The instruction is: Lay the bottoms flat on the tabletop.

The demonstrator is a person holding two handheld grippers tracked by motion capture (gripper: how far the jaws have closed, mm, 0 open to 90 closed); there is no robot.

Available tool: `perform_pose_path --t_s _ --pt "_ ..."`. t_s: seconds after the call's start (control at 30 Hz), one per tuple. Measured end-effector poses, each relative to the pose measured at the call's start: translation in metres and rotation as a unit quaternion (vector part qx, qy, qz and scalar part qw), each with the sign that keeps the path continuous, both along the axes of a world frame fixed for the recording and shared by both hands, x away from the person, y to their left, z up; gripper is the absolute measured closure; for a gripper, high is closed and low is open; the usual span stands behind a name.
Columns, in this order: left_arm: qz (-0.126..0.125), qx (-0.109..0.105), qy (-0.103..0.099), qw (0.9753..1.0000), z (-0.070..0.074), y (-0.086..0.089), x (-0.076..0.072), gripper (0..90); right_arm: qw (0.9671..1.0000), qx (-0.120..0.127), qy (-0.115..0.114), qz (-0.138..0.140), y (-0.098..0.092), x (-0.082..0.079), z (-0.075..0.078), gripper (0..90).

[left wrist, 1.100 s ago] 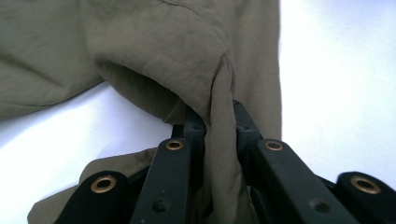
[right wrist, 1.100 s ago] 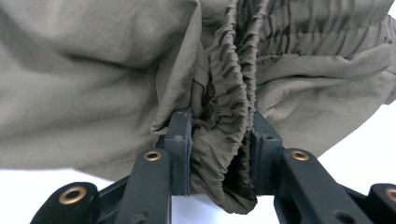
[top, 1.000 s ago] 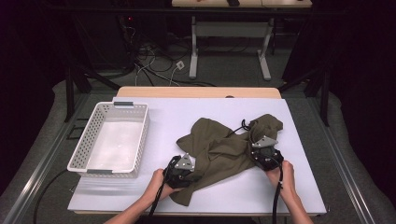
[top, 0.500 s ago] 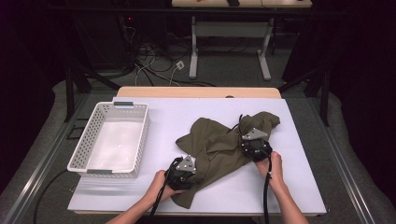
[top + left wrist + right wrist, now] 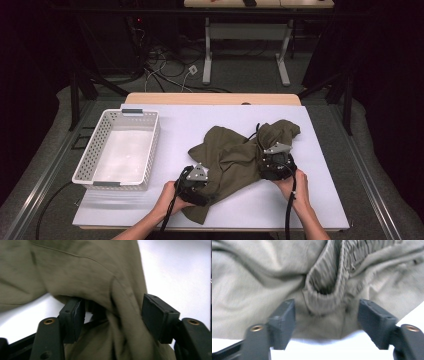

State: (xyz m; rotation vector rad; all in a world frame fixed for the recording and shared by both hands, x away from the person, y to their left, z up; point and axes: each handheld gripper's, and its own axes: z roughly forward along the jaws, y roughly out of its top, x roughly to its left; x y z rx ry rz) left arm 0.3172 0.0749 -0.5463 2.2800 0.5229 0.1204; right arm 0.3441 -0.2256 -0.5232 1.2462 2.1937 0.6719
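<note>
While the cloth (image 5: 235, 160) lies crumpled at mid-table right of the basket (image 5: 120, 150), your left gripper (image 5: 112, 315) gapes around a fold, seemingly unclamped; your right gripper (image 5: 325, 315) stands wide at its ribbed hem.

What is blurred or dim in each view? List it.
High view: the table is brightly lit, the room behind dark. Left gripper view: the olive garment is soft and blurred between open jaws. Right gripper view: its ribbed waistband is slightly smeared, the white surface glaring.
</note>
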Motion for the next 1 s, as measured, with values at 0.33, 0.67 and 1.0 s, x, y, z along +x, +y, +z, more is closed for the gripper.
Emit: perform_pose_path --t_s 0.33,0.67,1.0 --pt "-0.016 0.001 0.018 0.9997 -0.009 -0.005 -0.002 73.4 1.0 0.003 -0.008 -0.003 0.002 0.007 -0.014 65.2" --pt "-0.059 0.017 -0.012 0.998 -0.006 -0.009 -0.008 79.7 0.9984 0.004 -0.037 -0.044 -0.013 0.011 -0.012 72.4" --pt "0.011 -0.018 -0.015 0.9997 -0.001 -0.001 0.0 35.7 0.999 0.017 -0.006 -0.041 -0.019 0.003 -0.005 50.4"
